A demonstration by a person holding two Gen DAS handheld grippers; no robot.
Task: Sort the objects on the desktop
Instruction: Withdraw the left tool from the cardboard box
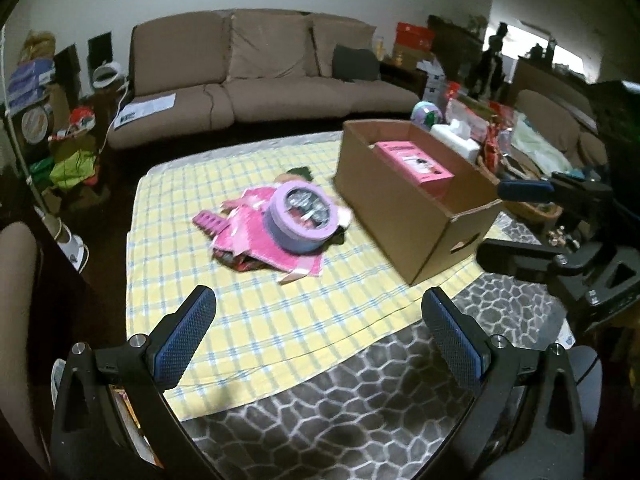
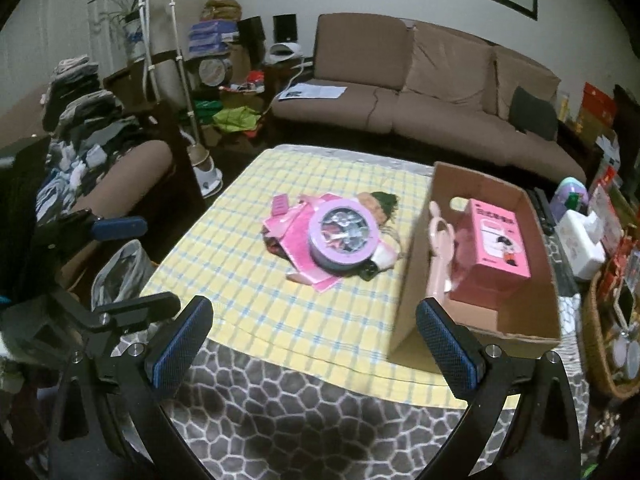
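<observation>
the cardboard box already holds a pink carton and what looks like a pink toy, while the purple tin and pink papers wait mid-desk, both grippers back, fingers wide apart, empty.

Matt corrugated cardboard box, woven checked tablecloth, glossy pink carton
</observation>
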